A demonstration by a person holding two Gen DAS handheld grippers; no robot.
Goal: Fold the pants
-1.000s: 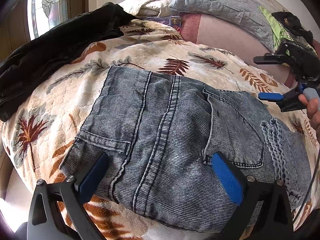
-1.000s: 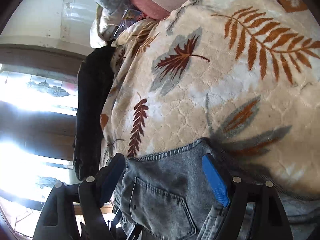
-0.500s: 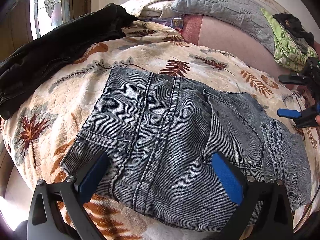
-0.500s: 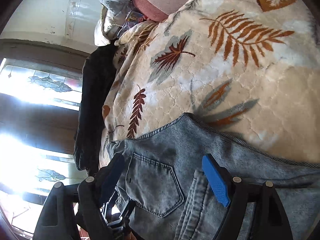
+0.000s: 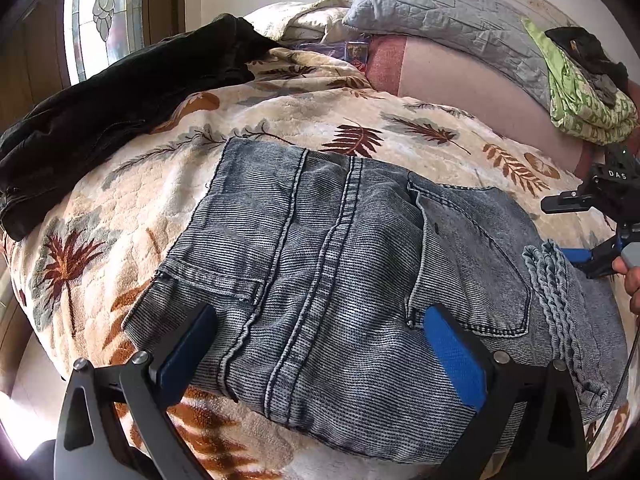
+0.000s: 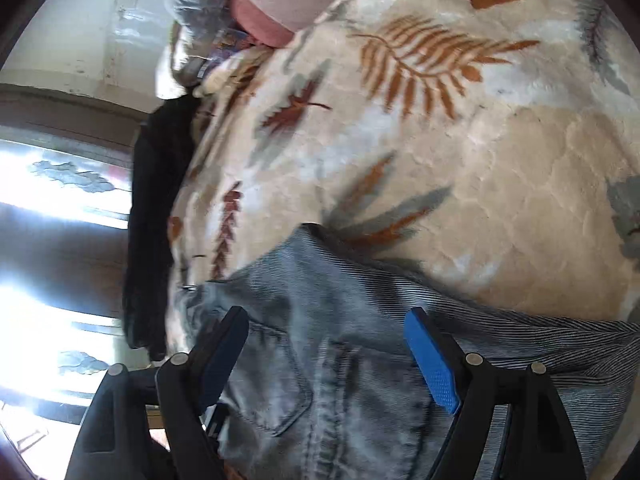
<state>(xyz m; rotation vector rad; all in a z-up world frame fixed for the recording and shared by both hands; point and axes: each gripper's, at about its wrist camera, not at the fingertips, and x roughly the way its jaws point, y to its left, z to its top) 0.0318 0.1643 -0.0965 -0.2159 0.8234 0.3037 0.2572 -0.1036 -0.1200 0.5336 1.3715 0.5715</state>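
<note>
The folded blue denim pants (image 5: 340, 264) lie flat on the leaf-print blanket (image 5: 280, 120), back pocket up. My left gripper (image 5: 320, 356) is open and empty, hovering over the pants' near edge. My right gripper (image 6: 326, 356) is open and empty, hovering over the pants (image 6: 340, 340) at their right end. It also shows in the left wrist view (image 5: 588, 232) at the right, beside the waistband. The right wrist view is blurred.
A black jacket (image 5: 112, 108) lies along the blanket's far left. A grey quilted pillow (image 5: 440, 8) and a green cloth bundle (image 5: 584, 96) sit at the head of the bed. A window (image 5: 100, 20) is at the left.
The right gripper has dropped lower beside the pants' right end and its view has shifted. The left gripper has stayed still over the pants.
</note>
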